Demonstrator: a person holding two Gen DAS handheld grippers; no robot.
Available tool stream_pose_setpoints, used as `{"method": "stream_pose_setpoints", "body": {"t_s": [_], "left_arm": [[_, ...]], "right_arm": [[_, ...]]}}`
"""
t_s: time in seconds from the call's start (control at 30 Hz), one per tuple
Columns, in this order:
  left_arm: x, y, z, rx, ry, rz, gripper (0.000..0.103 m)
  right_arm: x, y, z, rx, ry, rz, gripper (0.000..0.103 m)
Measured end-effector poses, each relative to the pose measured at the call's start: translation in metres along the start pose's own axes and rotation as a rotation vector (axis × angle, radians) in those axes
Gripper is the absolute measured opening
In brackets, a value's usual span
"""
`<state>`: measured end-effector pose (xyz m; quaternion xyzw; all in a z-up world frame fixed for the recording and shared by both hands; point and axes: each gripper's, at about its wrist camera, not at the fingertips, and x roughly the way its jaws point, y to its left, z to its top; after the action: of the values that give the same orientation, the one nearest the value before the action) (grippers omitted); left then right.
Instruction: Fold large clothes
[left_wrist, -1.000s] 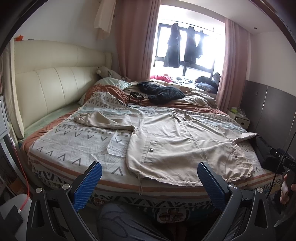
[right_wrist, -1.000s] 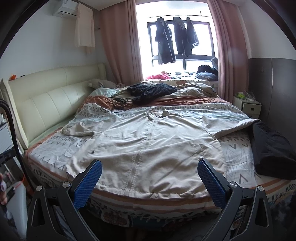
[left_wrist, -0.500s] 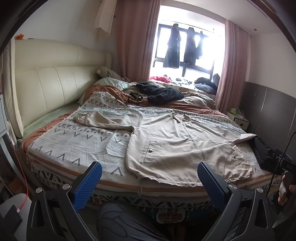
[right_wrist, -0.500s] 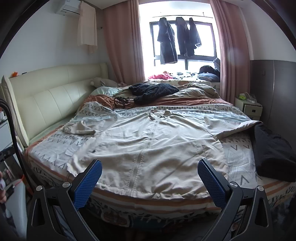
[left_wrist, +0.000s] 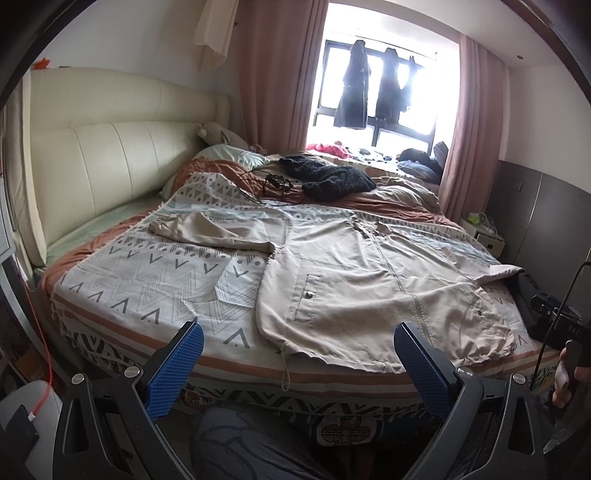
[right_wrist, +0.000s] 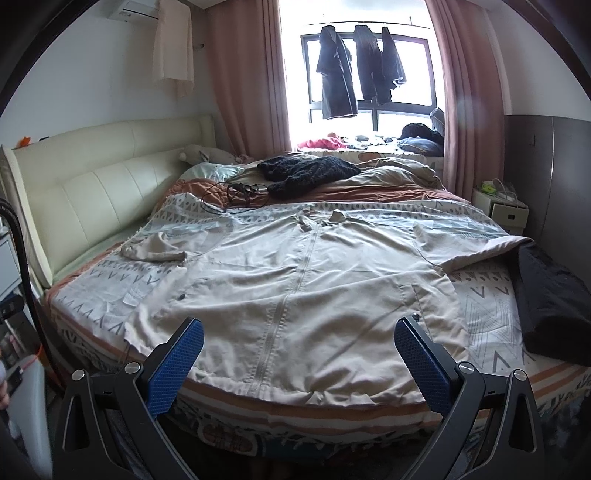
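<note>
Left wrist view: we hold the left gripper (left_wrist: 295, 365) level before the bed's (left_wrist: 155, 295) foot, jaws spread wide, nothing between them. Right gripper (right_wrist: 295, 363) same pose, jaws wide apart and empty, aimed at the hem. Beige jacket (right_wrist: 295, 288) lies flat, zipped, front up on the patterned blanket (left_wrist: 147, 273), sleeves out sideways. Black garment (right_wrist: 546, 306) sits beside its right sleeve; dark knit (right_wrist: 310, 173) and cables (right_wrist: 236, 194) lie beyond the collar.

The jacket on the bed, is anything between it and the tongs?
Nothing visible is. The beige jacket lies spread flat on the bed, and both the left tongs and right tongs hang open just short of its hem, with only air between.
</note>
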<state>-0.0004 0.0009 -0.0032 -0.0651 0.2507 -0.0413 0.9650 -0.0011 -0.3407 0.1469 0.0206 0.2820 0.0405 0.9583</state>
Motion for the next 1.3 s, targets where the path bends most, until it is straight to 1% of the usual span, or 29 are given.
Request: {"method": "stream_pose_setpoints", "body": {"t_s": [0.07,0.13,0.3,0.5,0.67,0.8,1.0,1.03,1.07,1.1,1.3], "left_arm": [[0.01,0.001,0.002,-0.001,0.011,0.008,0.103],[0.022,0.0,0.004,0.002,0.023,0.014,0.103],[0.055,-0.001,0.018,-0.003,0.054,0.01,0.103],[0.096,0.003,0.036,-0.025,0.083,0.029,0.103],[0.131,0.014,0.049,-0.058,0.127,0.043,0.103],[0.154,0.024,0.06,-0.083,0.157,0.058,0.103],[0.186,0.043,0.075,-0.13,0.185,0.098,0.102],[0.191,0.047,0.078,-0.136,0.187,0.109,0.101],[0.196,0.051,0.081,-0.141,0.189,0.12,0.098],[0.201,0.055,0.083,-0.146,0.195,0.132,0.097],[0.233,0.088,0.097,-0.178,0.209,0.188,0.096]], "right_arm": [[0.012,-0.004,0.003,0.014,0.044,-0.001,0.103],[0.024,-0.006,0.006,0.02,0.048,0.002,0.103],[0.055,-0.011,0.019,0.004,0.016,0.004,0.103],[0.099,-0.012,0.036,-0.006,0.043,-0.004,0.103],[0.133,-0.014,0.049,0.002,0.077,-0.015,0.103],[0.156,-0.017,0.063,0.039,0.09,-0.002,0.103],[0.19,-0.013,0.08,0.051,0.122,0.01,0.103],[0.197,-0.012,0.083,0.049,0.131,0.013,0.103],[0.204,-0.01,0.086,0.046,0.14,0.017,0.103],[0.21,-0.007,0.089,0.039,0.146,0.018,0.103],[0.251,0.012,0.105,0.01,0.179,0.045,0.103]]}}
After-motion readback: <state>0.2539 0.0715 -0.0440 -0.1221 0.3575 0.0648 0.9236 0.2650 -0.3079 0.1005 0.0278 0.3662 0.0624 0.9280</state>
